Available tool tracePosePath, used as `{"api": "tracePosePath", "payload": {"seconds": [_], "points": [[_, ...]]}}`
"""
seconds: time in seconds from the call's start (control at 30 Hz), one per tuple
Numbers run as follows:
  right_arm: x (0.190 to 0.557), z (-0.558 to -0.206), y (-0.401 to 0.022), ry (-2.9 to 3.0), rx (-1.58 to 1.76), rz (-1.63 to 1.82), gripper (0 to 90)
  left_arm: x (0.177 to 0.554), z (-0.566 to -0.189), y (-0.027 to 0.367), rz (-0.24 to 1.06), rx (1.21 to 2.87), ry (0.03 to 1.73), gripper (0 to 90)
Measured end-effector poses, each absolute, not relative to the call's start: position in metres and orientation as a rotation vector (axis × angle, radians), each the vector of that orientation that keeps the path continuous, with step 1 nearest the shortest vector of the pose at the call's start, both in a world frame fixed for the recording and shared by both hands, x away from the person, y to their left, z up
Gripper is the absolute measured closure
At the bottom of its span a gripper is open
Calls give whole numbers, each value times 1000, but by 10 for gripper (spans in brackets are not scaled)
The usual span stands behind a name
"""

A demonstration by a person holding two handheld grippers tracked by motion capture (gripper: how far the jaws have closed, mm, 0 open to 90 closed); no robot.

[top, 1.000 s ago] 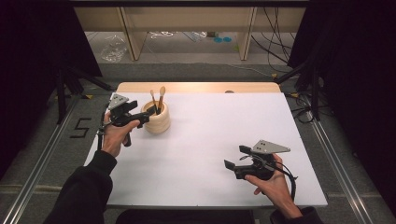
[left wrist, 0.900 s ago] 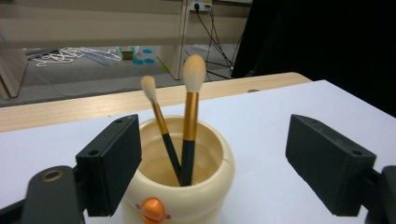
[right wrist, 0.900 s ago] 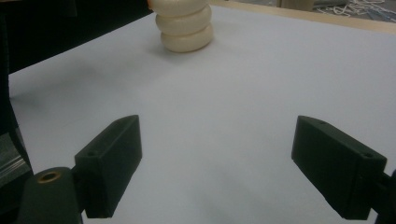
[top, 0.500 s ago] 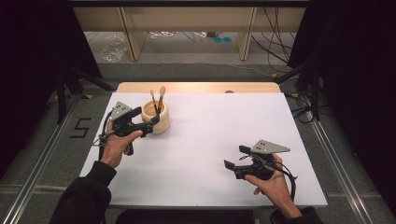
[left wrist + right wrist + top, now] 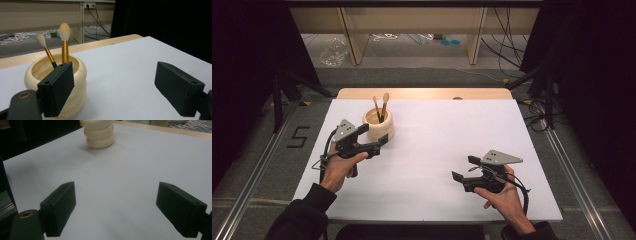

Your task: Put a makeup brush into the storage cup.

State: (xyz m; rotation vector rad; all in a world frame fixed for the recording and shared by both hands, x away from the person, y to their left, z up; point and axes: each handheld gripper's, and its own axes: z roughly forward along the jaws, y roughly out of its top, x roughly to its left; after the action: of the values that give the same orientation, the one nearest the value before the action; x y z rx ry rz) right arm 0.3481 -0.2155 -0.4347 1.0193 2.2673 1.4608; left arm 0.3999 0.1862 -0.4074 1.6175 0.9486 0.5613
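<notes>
A cream ribbed pot [image 5: 378,127] stands at the back left of the white table top [image 5: 447,135], with two make-up brushes [image 5: 380,107] upright in it. My left gripper [image 5: 373,135] is open just in front and left of the pot, one jaw close beside its wall. In the left gripper view the pot [image 5: 78,72] sits behind the left jaw, holding a gold-handled brush [image 5: 65,47] and a thinner dark brush [image 5: 46,52]; the left gripper [image 5: 115,82] holds nothing. My right gripper [image 5: 466,168] is open near the front right. In its own view the right gripper [image 5: 116,205] faces the distant pot [image 5: 100,135].
A wooden strip [image 5: 422,93] runs along the table's far edge. Beyond it, shelf legs and loose cables [image 5: 507,50] lie on the floor. Metal rails [image 5: 259,165] flank the table. Bare white surface lies between the two grippers.
My left gripper has drawn back a little from the pot toward the near side. The pot, the brushes and the right gripper have stayed put.
</notes>
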Motion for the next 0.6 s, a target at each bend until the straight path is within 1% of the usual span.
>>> {"api": "tracePosePath", "payload": {"seconds": [0.6], "points": [[348,-435,-216,2242,1006,1454,168,373,-417,178,532,1656,909,159]]}}
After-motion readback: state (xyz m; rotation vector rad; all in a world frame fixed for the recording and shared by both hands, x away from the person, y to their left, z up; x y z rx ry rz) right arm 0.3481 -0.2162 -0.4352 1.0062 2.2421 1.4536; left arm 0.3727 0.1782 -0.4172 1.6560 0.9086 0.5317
